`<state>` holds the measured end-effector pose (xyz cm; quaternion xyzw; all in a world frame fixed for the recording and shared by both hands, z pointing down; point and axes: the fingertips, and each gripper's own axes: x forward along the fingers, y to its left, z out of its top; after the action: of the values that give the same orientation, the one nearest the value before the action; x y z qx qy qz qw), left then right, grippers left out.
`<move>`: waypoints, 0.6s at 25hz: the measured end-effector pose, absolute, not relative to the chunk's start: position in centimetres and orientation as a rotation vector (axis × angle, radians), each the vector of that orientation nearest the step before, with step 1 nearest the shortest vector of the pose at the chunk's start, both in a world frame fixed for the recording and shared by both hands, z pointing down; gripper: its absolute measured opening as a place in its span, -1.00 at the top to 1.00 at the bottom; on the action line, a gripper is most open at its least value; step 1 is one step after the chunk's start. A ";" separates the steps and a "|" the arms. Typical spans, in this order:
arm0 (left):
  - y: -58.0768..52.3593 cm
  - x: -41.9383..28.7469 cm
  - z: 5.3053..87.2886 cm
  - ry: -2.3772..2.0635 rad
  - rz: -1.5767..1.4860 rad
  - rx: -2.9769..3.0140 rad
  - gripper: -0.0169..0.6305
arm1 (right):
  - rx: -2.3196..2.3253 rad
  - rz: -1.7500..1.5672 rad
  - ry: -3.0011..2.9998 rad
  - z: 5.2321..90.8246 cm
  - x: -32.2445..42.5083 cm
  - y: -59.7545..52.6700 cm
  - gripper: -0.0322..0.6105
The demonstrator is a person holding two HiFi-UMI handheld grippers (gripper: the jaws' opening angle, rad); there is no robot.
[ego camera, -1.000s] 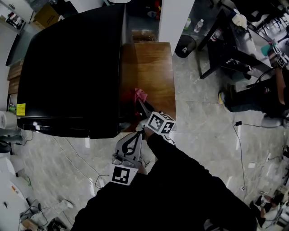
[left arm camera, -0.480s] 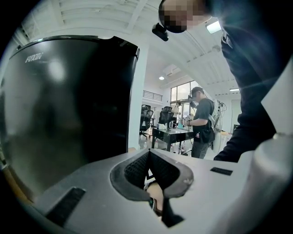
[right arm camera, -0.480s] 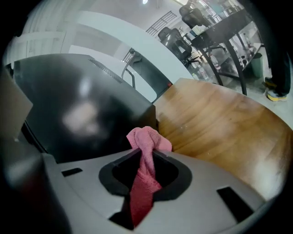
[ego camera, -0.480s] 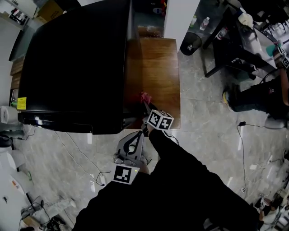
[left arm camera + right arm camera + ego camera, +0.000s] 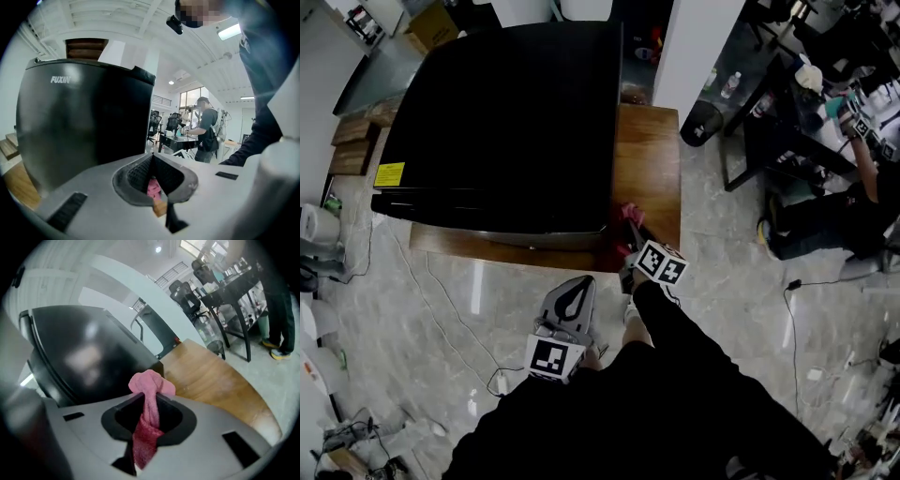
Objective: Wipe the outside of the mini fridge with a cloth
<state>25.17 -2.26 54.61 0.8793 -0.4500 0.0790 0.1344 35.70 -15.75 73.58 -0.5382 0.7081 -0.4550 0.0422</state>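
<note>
We see a low wooden table (image 5: 649, 178) with a glossy brown top standing on a pale, marbled tile floor (image 5: 412, 309). The black mini fridge (image 5: 506, 112) sits directly on it and covers the left and middle of the surface, reaching back to the rear edge. Bare wood shows as a wide strip along the right edge (the grain runs front to back) and as a narrow band along the front edge.
</note>
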 end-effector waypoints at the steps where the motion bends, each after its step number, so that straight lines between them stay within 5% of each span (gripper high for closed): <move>1: -1.7 24.3 53.7 -1.299 0.213 2.561 0.93 | -1.643 -1.351 2.169 71.6 35.9 -14.8 0.68; 15: 4.5 13.7 42.6 -1.270 0.021 2.712 0.93 | -1.578 -0.605 2.537 46.2 28.9 -0.7 0.68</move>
<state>13.73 4.51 42.58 0.9032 -0.4229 0.0069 0.0733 28.90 -0.70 46.17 -0.5171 0.8314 -0.1982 0.0465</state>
